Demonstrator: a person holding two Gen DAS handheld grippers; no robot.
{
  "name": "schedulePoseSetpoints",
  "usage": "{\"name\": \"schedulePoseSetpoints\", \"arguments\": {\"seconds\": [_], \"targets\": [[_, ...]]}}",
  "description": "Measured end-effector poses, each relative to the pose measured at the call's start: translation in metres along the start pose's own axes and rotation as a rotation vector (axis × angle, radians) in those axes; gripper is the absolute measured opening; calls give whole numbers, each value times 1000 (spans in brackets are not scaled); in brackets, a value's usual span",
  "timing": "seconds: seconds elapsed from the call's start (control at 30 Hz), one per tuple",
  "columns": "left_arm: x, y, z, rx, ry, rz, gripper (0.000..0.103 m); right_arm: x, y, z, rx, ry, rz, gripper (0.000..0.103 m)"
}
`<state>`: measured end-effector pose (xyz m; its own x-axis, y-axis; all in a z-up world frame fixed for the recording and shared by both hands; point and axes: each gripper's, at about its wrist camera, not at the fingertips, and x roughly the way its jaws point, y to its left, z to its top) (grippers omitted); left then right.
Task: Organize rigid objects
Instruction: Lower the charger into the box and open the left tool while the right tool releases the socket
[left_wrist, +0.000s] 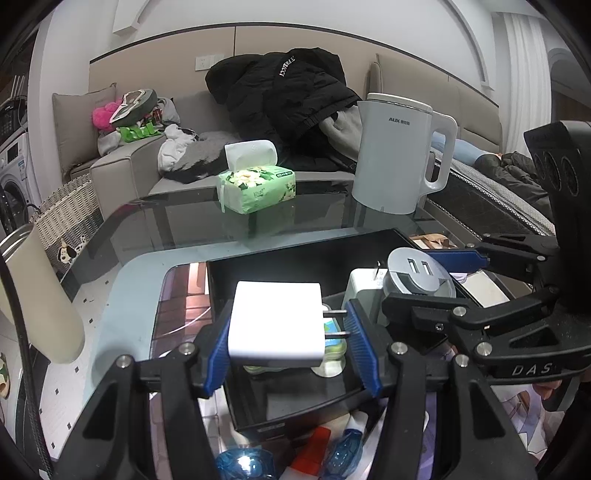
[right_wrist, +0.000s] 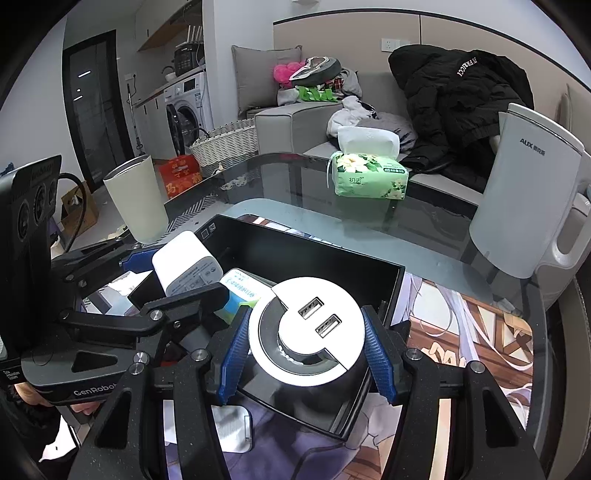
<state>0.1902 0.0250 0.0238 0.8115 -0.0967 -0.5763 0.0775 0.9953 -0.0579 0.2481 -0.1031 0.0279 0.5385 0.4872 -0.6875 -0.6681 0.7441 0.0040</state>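
Note:
My left gripper (left_wrist: 291, 345) is shut on a white plug charger (left_wrist: 275, 323), its two prongs pointing right toward the right pad, held just above the black tray (left_wrist: 295, 258). My right gripper (right_wrist: 306, 349) is shut on a round grey USB socket puck (right_wrist: 306, 328) with two ports on its face, also over the black tray (right_wrist: 325, 251). In the left wrist view the USB puck (left_wrist: 419, 277) and right gripper (left_wrist: 436, 280) show at the right. In the right wrist view the white charger (right_wrist: 186, 264) and left gripper show at the left. A small blue-green box (right_wrist: 240, 291) lies in the tray.
On the glass table stand a white AUX kettle (left_wrist: 395, 155), a green tissue pack (left_wrist: 256, 188) and a cream cup (right_wrist: 136, 199). Below the glass lie small bottles (left_wrist: 343, 446). A grey sofa with a black jacket (left_wrist: 288, 99) and a wicker basket (right_wrist: 225, 146) lie beyond.

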Motion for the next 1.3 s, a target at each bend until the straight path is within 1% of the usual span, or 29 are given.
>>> {"name": "schedulePoseSetpoints", "arguments": {"seconds": [0.23, 0.3, 0.63, 0.7, 0.73, 0.77, 0.8, 0.83, 0.87, 1.0, 1.03, 1.07, 1.13, 1.17, 1.2, 1.3], "targets": [[0, -3, -1, 43, 11, 10, 56, 1, 3, -3, -21, 2, -4, 58], [-1, -4, -2, 60, 16, 12, 56, 2, 5, -4, -14, 19, 22, 58], [-3, -5, -2, 102, 41, 15, 56, 0, 14, -6, -55, 21, -1, 59], [-2, -5, -1, 98, 47, 17, 57, -1, 15, -6, -68, 6, -23, 62], [-2, -5, -1, 96, 49, 17, 57, -3, 16, -6, -75, -5, -35, 66], [-2, -5, -1, 95, 52, 15, 57, -6, 16, -6, -80, -20, -47, 73], [-1, -6, -1, 92, 57, 12, 57, -9, 16, -6, -80, -37, -54, 78], [-2, -6, -1, 85, 60, 6, 57, -13, 16, -6, -77, -57, -61, 87], [-3, -6, -1, 79, 58, 3, 59, -16, 16, -6, -75, -69, -67, 90], [-8, -5, -2, 60, 45, -10, 72, -25, 16, -9, -60, -94, -61, 92], [-11, -5, -2, 55, 42, -16, 74, -28, 16, -10, -56, -104, -67, 96], [-13, -5, -1, 52, 37, -16, 79, -32, 16, -11, -50, -113, -69, 100], [-19, -7, -1, 52, 30, 4, 89, -41, 15, -14, -37, -130, -70, 102], [-22, -8, -2, 52, 24, 26, 101, -45, 14, -15, -30, -138, -69, 102], [-25, -8, -3, 50, 12, 36, 103, -48, 12, -15, -20, -145, -67, 103], [-36, -6, -6, 25, -4, 20, 103, -57, 10, -19, 0, -160, -62, 103]]}}
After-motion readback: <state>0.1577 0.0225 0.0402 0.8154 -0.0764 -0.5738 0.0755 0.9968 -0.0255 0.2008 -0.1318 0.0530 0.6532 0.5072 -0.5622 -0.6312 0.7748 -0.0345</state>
